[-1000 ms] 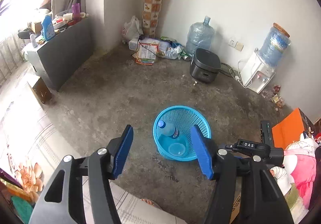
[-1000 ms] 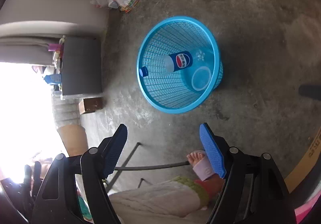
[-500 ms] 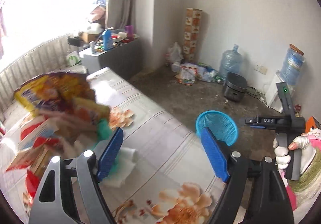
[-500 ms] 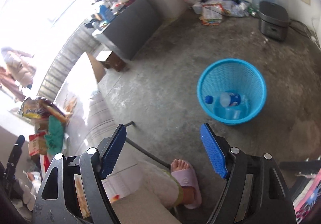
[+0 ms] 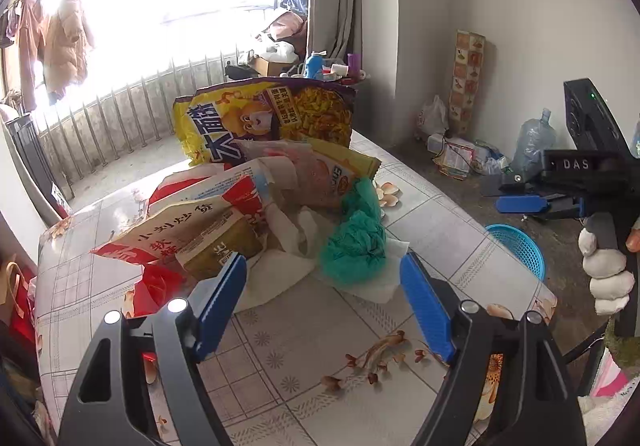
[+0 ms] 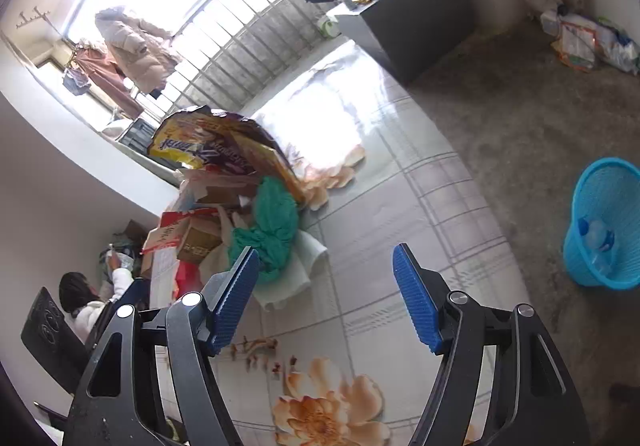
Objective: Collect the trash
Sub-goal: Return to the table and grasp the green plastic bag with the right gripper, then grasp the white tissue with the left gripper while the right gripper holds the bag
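Note:
A pile of trash lies on the table (image 5: 304,342): a big yellow snack bag (image 5: 264,118), torn red-and-white wrappers (image 5: 188,226), white tissue (image 5: 288,266) and a crumpled green bag (image 5: 356,242). My left gripper (image 5: 324,298) is open and empty, just short of the pile. My right gripper (image 6: 324,298) is open and empty over the table, with the green bag (image 6: 276,230) at its left finger. The right gripper also shows at the right edge of the left wrist view (image 5: 520,202). A blue basket (image 6: 608,222) on the floor holds a plastic bottle (image 6: 596,234).
The basket's rim (image 5: 520,246) peeks past the table's right edge. A grey cabinet (image 6: 404,18) with bottles stands by the window. Bags, papers and a water jug (image 5: 532,142) lie along the far wall. A person (image 6: 92,306) sits at the left.
Both grippers swung from over the basket on the floor to the table; the trash pile is now close in front of them. Both stayed open.

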`<action>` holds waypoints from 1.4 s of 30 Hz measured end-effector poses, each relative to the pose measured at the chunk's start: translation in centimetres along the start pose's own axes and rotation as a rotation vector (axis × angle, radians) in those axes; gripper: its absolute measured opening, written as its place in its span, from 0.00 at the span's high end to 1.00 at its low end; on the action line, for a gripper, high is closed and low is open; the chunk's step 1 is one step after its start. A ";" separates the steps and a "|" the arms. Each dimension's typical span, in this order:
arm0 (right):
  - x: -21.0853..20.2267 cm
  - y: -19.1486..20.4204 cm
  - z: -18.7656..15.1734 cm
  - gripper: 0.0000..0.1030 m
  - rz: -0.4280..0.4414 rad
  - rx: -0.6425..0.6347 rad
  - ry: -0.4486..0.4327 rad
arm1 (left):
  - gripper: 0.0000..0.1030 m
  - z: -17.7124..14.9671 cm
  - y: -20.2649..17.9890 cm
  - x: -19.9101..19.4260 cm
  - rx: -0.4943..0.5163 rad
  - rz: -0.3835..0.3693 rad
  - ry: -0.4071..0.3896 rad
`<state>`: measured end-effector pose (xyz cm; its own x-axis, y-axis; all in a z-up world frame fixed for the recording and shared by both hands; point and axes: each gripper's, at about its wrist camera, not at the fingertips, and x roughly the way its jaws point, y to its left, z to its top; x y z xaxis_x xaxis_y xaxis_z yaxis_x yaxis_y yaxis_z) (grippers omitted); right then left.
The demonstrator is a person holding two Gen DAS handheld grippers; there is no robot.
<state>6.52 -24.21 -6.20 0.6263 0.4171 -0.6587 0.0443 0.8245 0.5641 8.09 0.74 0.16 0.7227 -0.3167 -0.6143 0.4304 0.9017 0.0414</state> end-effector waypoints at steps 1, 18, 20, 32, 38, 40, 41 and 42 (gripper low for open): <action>0.6 0.3 0.2 0.38 0.016 0.004 0.012 | 0.29 -0.1 0.1 0.4 0.009 -0.003 0.004; 10.6 4.6 1.4 0.52 0.054 -0.051 0.200 | 0.78 -1.6 1.0 7.5 -0.032 -0.191 0.172; 10.5 4.5 1.4 0.66 0.080 -0.045 0.211 | 0.79 -1.8 0.9 7.6 -0.028 -0.191 0.181; 6.3 1.8 -0.1 0.89 0.096 0.015 0.226 | 0.81 -2.8 0.1 6.7 -0.036 -0.204 0.189; 3.2 -0.1 -1.7 0.94 0.079 0.073 0.197 | 0.81 -2.0 -0.5 6.1 -0.014 -0.213 0.166; 1.8 -1.0 -2.0 0.94 0.072 0.105 0.171 | 0.81 -1.8 -0.8 6.2 -0.003 -0.216 0.164; 1.3 -1.5 -2.0 0.94 0.067 0.119 0.159 | 0.81 -1.5 -0.9 6.4 0.002 -0.217 0.162; 1.0 -1.9 -1.9 0.94 0.060 0.135 0.145 | 0.81 -1.2 -1.0 6.6 0.006 -0.221 0.158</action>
<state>5.59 -24.61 -8.92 0.5125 0.5228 -0.6812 0.1205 0.7417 0.6599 11.82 -1.91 -4.89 0.5177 -0.4554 -0.7243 0.5719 0.8138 -0.1029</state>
